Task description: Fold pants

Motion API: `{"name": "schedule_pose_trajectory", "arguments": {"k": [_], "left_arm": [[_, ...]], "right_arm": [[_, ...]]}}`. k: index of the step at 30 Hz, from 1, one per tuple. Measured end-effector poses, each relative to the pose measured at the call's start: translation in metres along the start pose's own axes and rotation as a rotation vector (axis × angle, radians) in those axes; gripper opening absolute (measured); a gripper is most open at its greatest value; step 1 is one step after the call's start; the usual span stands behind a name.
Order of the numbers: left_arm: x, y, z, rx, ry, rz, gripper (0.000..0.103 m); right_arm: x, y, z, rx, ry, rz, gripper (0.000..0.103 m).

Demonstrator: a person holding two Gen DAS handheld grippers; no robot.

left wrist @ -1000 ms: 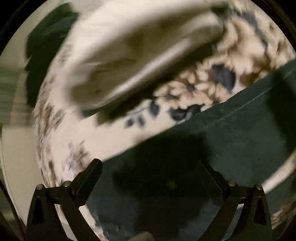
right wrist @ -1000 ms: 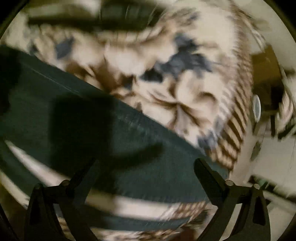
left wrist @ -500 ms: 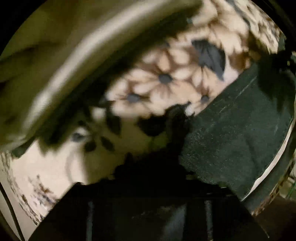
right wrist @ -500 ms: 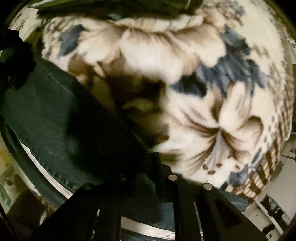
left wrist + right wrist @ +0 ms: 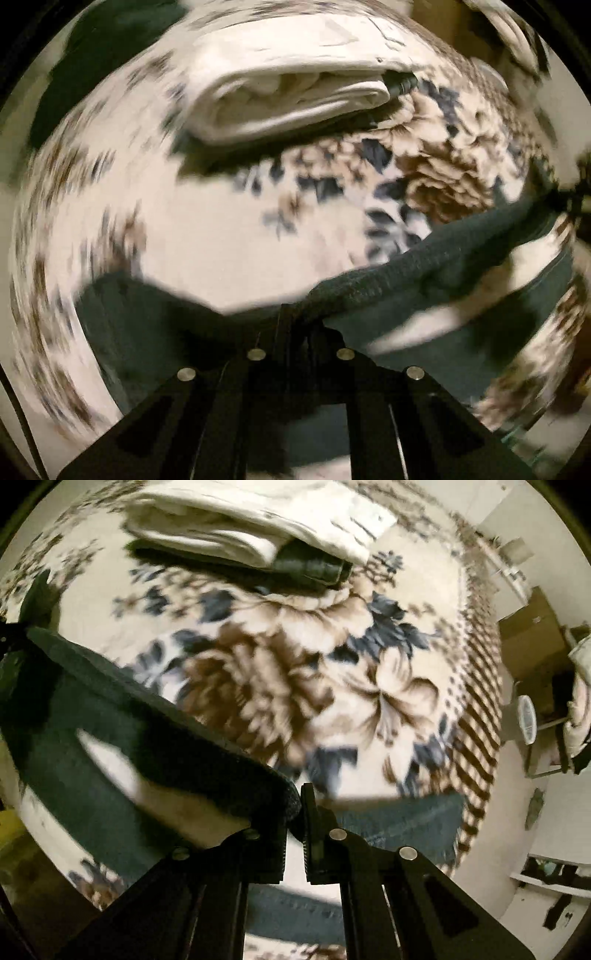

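Observation:
Dark green pants (image 5: 424, 262) lie on a floral blanket, with one edge lifted and stretched taut between my two grippers. My left gripper (image 5: 301, 317) is shut on the left end of that lifted edge. My right gripper (image 5: 297, 805) is shut on the other end of the pants (image 5: 155, 716), which run away to the left in its view. More of the pants lies flat below each gripper (image 5: 402, 823). The other gripper shows as a dark shape at the far right of the left wrist view (image 5: 570, 199).
The floral blanket (image 5: 280, 672) covers the bed. A folded white cloth (image 5: 291, 92) lies at the far side on top of a dark folded garment (image 5: 314, 568). Right of the bed are a brown cabinet (image 5: 532, 635) and a small white fan (image 5: 526, 720).
Both grippers were open over the flat pants a second ago, then dropped and shut on the edge. Now they have lifted that edge off the blanket.

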State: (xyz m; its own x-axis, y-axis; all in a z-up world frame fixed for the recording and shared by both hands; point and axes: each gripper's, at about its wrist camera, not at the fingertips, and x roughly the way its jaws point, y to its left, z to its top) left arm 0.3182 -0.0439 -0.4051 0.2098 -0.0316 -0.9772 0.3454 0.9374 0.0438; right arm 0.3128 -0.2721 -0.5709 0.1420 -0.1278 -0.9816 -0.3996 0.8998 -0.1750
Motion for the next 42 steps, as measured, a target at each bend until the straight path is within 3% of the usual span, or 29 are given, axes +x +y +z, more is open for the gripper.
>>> {"name": "schedule_pose_trajectory", "arguments": {"k": [4,8,12,15,16,17,18,19,20,21,22,23,25,27,29,31,33,34,36,37,38,40,42], "left_arm": [[0.001,-0.042,-0.074,-0.173,0.034,0.010,0.006],[0.061,-0.058,-0.135,-0.278,0.162,0.014,0.006],[0.108,-0.059,-0.159,-0.262,0.219,0.023,0.006],[0.117,-0.055,-0.160,-0.214,0.216,0.044,0.010],[0.112,-0.052,-0.161,-0.216,0.216,0.046,0.013],[0.104,-0.048,-0.161,-0.228,0.211,0.040,0.015],[0.094,-0.043,-0.162,-0.246,0.198,0.035,0.025],[0.081,-0.036,-0.165,-0.268,0.182,0.027,0.040],[0.071,-0.030,-0.168,-0.288,0.169,0.023,0.048],[0.057,-0.022,-0.172,-0.319,0.149,0.020,0.067],[0.048,-0.017,-0.175,-0.338,0.138,0.018,0.089],[0.041,-0.012,-0.176,-0.353,0.127,0.021,0.095],[0.031,-0.002,-0.177,-0.374,0.101,0.050,0.096],[0.031,0.004,-0.171,-0.367,0.073,0.083,0.096],[0.043,-0.012,-0.143,-0.342,0.076,0.118,0.096],[0.058,-0.016,-0.124,-0.341,0.079,0.137,0.096],[0.068,-0.023,-0.114,-0.337,0.079,0.130,0.096],[0.069,-0.042,-0.111,-0.332,0.079,0.135,0.096],[0.072,-0.057,-0.099,-0.314,0.080,0.125,0.096],[0.072,-0.064,-0.094,-0.301,0.079,0.121,0.096],[0.070,-0.070,-0.090,-0.292,0.072,0.115,0.096],[0.068,-0.083,-0.083,-0.276,0.062,0.091,0.096],[0.066,-0.093,-0.080,-0.266,0.052,0.078,0.096]], "right_arm": [[-0.032,0.063,-0.057,-0.002,0.001,-0.014,0.007],[-0.001,0.110,-0.115,0.009,0.102,0.013,0.007],[0.036,0.131,-0.145,0.009,0.147,0.010,0.008],[0.050,0.135,-0.156,0.021,0.176,0.007,0.012],[0.050,0.134,-0.158,0.036,0.183,0.025,0.018],[0.048,0.133,-0.159,0.038,0.191,0.037,0.033],[0.043,0.131,-0.160,0.050,0.199,0.074,0.047],[0.036,0.127,-0.162,0.078,0.203,0.127,0.080],[0.025,0.121,-0.164,0.122,0.201,0.183,0.092],[0.015,0.115,-0.166,0.163,0.197,0.215,0.092],[0.004,0.107,-0.169,0.210,0.201,0.233,0.092],[-0.008,0.094,-0.172,0.285,0.193,0.243,0.092],[-0.025,0.058,-0.177,0.457,0.159,0.261,0.092],[-0.031,0.013,-0.178,0.642,0.124,0.209,0.092],[-0.017,-0.030,-0.168,0.764,0.110,0.117,0.092],[0.008,-0.061,-0.146,0.811,0.104,0.080,0.092],[0.041,-0.073,-0.117,0.775,0.150,0.023,0.092],[0.058,-0.072,-0.103,0.720,0.197,-0.016,0.087],[0.075,-0.069,-0.098,0.659,0.268,-0.090,0.048],[0.072,-0.074,-0.106,0.690,0.256,-0.089,0.015],[0.058,-0.086,-0.124,0.780,0.207,-0.082,0.010],[0.024,-0.108,-0.169,0.955,0.100,-0.077,0.010],[0.010,-0.126,-0.234,1.147,0.097,-0.012,0.013]]}}
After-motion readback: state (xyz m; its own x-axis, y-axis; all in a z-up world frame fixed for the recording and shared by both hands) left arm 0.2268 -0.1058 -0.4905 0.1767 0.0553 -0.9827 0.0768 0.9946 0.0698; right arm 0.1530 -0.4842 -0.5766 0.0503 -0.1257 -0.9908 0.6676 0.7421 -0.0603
